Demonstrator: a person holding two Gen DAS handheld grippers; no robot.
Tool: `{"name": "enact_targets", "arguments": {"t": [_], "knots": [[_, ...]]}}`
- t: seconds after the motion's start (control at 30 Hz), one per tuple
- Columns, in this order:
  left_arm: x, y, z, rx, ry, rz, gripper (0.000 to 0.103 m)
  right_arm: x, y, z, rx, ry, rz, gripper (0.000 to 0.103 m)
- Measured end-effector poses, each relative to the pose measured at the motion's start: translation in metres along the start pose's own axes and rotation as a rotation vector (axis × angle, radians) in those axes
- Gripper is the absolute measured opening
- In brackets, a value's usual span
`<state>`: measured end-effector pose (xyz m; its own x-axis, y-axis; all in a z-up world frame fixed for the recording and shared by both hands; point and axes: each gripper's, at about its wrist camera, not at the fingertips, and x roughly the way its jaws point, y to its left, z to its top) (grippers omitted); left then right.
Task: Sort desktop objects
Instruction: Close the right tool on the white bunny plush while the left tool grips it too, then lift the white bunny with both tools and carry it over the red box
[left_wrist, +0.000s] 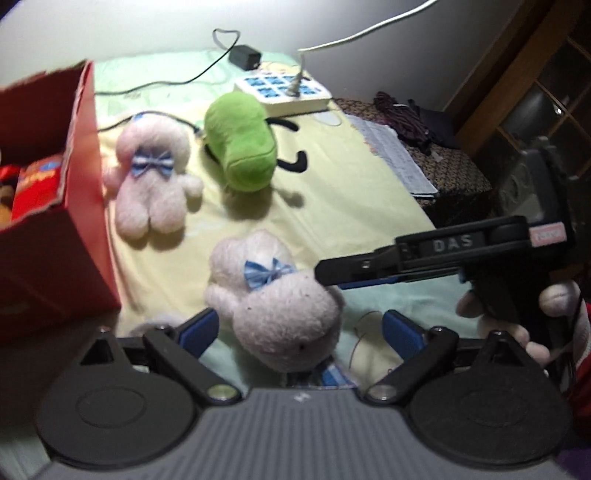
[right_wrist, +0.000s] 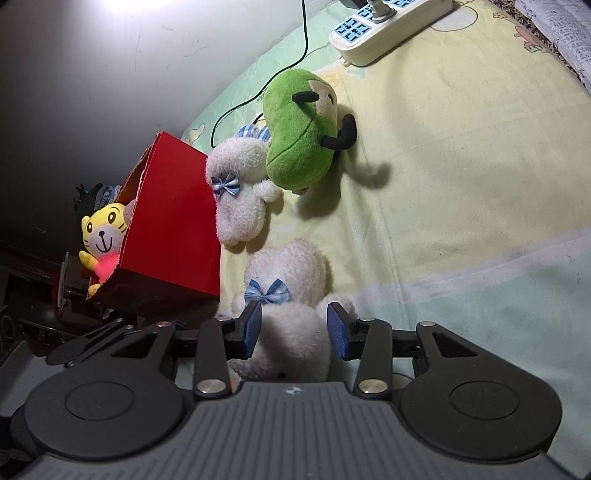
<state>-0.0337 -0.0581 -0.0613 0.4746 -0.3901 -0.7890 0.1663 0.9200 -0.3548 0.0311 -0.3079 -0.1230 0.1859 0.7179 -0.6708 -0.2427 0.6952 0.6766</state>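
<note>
A white plush bear with a blue bow (left_wrist: 280, 306) (right_wrist: 291, 314) lies on the yellow-green cloth close in front of both grippers. My right gripper (right_wrist: 295, 328) has its blue pads on either side of the bear's head, touching or nearly so. It shows from the side in the left wrist view (left_wrist: 325, 271). My left gripper (left_wrist: 299, 330) is open around the same bear. A second white bear (left_wrist: 151, 181) (right_wrist: 240, 192) and a green plush (left_wrist: 242, 142) (right_wrist: 303, 136) lie farther back. A red box (left_wrist: 59, 206) (right_wrist: 173, 218) stands left.
The box holds a yellow tiger plush (right_wrist: 101, 236) and red packets (left_wrist: 35, 186). A white power strip (left_wrist: 284, 90) (right_wrist: 388, 26) with a plugged cable and a black adapter (left_wrist: 243, 57) lie at the back. Papers (left_wrist: 395, 155) and a patterned surface are right of the cloth.
</note>
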Motion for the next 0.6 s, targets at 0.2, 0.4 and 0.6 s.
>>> {"name": "enact_targets", "arguments": {"t": [0.2, 0.4, 0.6], "knots": [[0.025, 0.012, -0.005, -0.078, 0.062, -0.003, 0.080, 0.011, -0.001, -0.003, 0.044, 0.034, 0.043, 0.051], [0.035, 0.008, -0.005, -0.052, 0.084, 0.038, 0.078, 0.024, -0.006, -0.006, 0.114, 0.073, 0.102, 0.056], [0.035, 0.008, -0.003, -0.046, 0.083, 0.033, 0.078, 0.027, -0.012, -0.009, 0.174, 0.091, 0.138, 0.056]]}}
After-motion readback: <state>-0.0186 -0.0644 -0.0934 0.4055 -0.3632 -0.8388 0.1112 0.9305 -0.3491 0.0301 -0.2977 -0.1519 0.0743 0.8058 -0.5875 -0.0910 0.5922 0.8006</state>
